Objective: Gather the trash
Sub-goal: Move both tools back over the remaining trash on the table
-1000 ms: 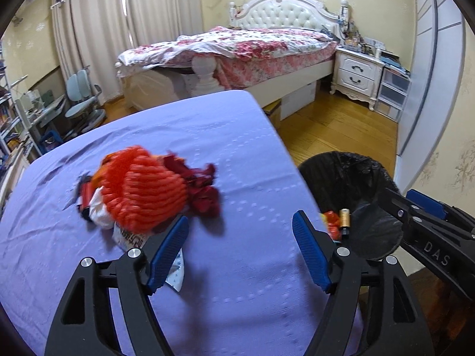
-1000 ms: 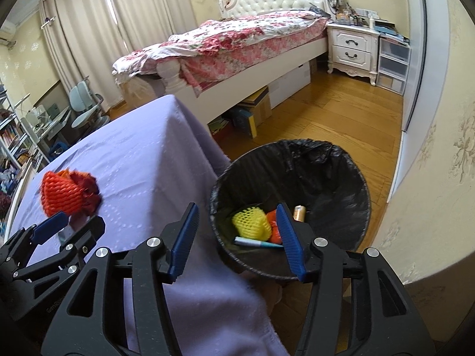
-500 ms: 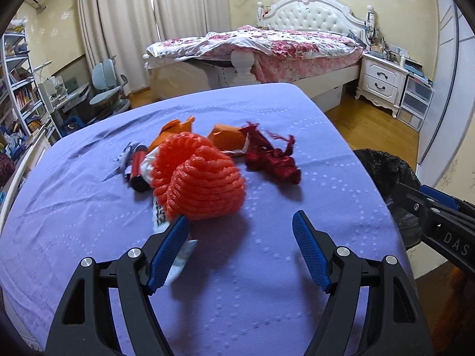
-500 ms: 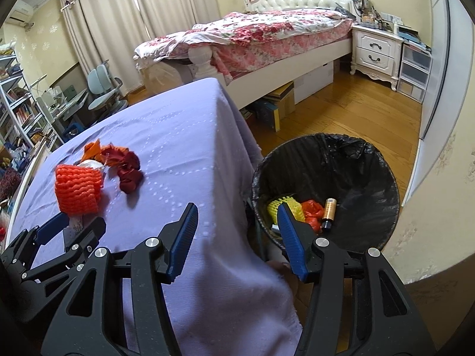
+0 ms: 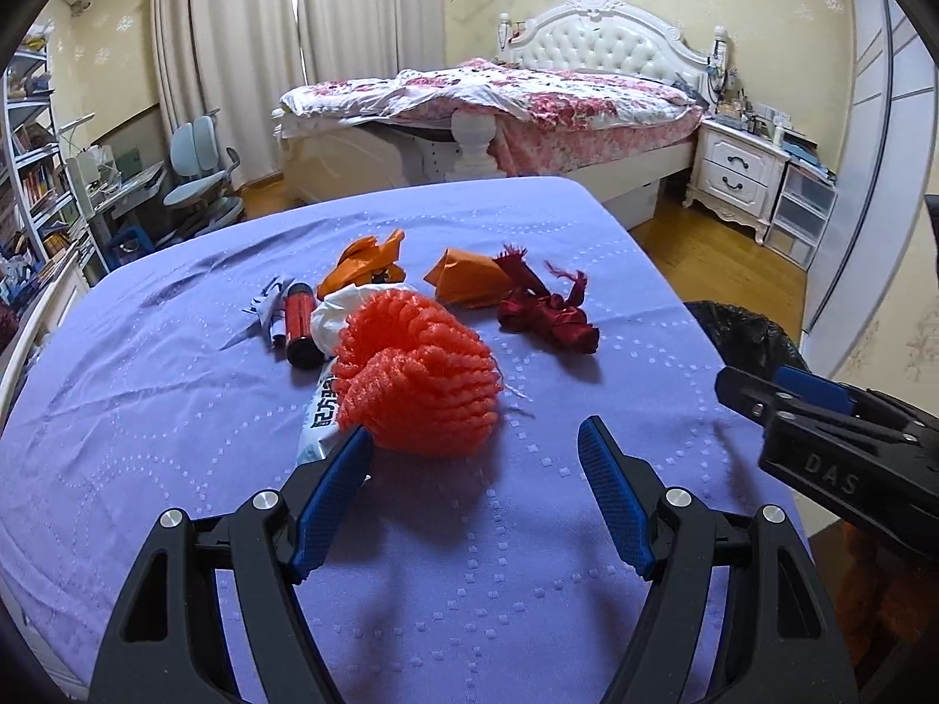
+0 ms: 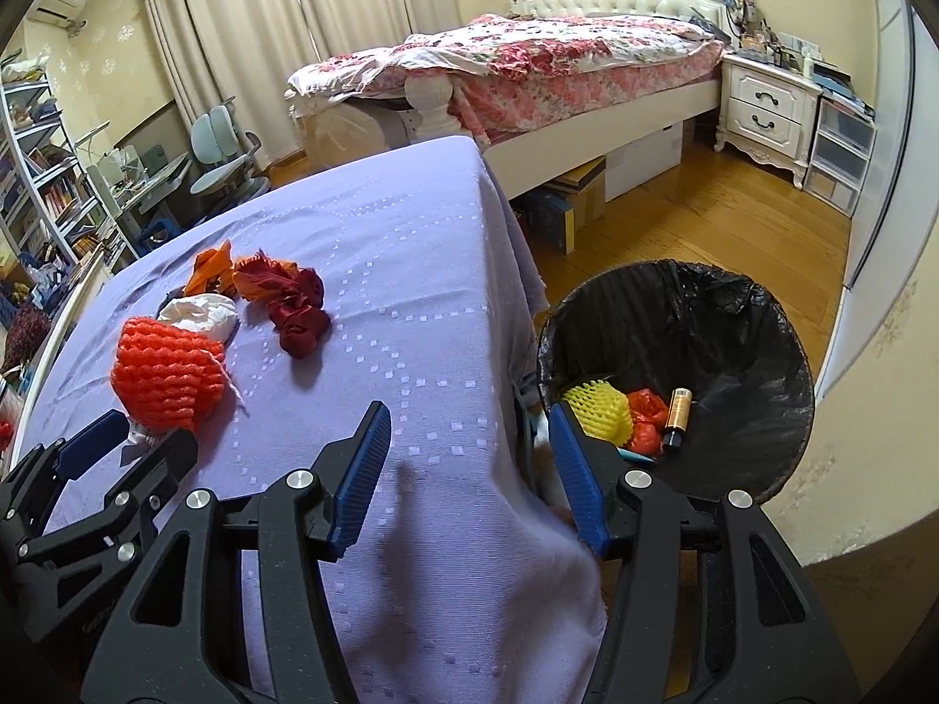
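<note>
Two grippers: we see left gripper (image 5: 475, 440) and right gripper (image 6: 469, 440) both spread wide, empty.
Orange foam net (image 5: 419, 378): on purple tablecloth (image 5: 176, 410), at left fingertips.
Bin (image 6: 757, 317): beside table.

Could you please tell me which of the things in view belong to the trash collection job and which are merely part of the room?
Part of the job:
- orange foam fruit net
- dark red crumpled ribbon
- orange crumpled paper
- red cylindrical battery
- white printed wrapper
- black-lined trash bin

Just lying about:
- floral-covered bed
- white bedside cabinet
- pale blue desk chair
</note>
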Demonstrator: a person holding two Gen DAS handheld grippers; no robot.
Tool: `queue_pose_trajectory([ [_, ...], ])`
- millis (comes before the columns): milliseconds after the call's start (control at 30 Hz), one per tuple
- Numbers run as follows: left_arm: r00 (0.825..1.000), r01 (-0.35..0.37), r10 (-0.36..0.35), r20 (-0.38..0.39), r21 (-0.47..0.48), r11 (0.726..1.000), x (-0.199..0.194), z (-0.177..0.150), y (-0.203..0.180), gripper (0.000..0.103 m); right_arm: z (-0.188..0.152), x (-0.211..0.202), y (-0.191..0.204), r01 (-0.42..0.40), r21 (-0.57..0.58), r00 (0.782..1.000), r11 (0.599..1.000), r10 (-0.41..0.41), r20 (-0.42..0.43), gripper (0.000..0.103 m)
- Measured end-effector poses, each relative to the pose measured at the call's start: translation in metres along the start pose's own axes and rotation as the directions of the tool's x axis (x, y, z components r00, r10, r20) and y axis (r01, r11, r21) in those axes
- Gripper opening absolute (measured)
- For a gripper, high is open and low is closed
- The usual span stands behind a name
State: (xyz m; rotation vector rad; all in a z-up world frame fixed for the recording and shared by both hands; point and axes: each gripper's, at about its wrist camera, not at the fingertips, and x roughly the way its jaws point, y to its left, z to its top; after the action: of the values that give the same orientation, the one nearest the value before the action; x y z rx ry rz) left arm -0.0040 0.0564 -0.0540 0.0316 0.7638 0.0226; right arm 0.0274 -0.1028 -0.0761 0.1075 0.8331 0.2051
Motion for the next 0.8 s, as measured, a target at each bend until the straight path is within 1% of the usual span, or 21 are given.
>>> queue_pose_trajectory([
  [67,1.000,0.010,-0.010,0.010,-0.007,1.000,-0.007,0.003,0.007,0.073,0.001,-0.002,0.005,-0.004,-0.010,1.000,1.000,0.004,0.007,0.055],
  [133,1.000,0.005,-0.004,0.024,-0.008,1.000,-0.014,0.004,0.016,0.073,0.002,-0.003,0.010,-0.011,-0.019,1.000,1.000,0.011,0.012,0.055],
  [233,0.999,-0.019,0.020,0.039,-0.022,1.000,-0.023,0.003,0.031,0.073,0.004,-0.005,0.021,-0.025,-0.038,1.000,0.999,0.026,0.015,0.055],
  [333,0.997,-0.062,0.065,0.046,-0.052,0.997,-0.026,0.002,0.054,0.073,0.006,-0.006,0.035,-0.046,-0.064,0.999,0.997,0.047,0.014,0.056],
  [500,0.992,-0.119,0.123,0.026,-0.110,0.987,-0.024,-0.004,0.091,0.073,0.008,-0.006,0.063,-0.084,-0.114,0.996,0.990,0.086,0.008,0.057],
  [567,0.989,-0.146,0.149,0.016,-0.134,0.980,-0.023,-0.007,0.107,0.073,0.010,-0.006,0.079,-0.106,-0.141,0.994,0.984,0.108,0.008,0.060],
  [633,0.985,-0.171,0.174,0.006,-0.162,0.972,-0.022,-0.011,0.123,0.073,0.011,-0.006,0.089,-0.115,-0.158,0.993,0.981,0.118,0.010,0.060],
  [800,0.977,-0.212,0.214,-0.014,-0.221,0.952,-0.020,-0.016,0.157,0.073,0.016,-0.005,0.121,-0.151,-0.202,0.988,0.968,0.157,0.013,0.062],
])
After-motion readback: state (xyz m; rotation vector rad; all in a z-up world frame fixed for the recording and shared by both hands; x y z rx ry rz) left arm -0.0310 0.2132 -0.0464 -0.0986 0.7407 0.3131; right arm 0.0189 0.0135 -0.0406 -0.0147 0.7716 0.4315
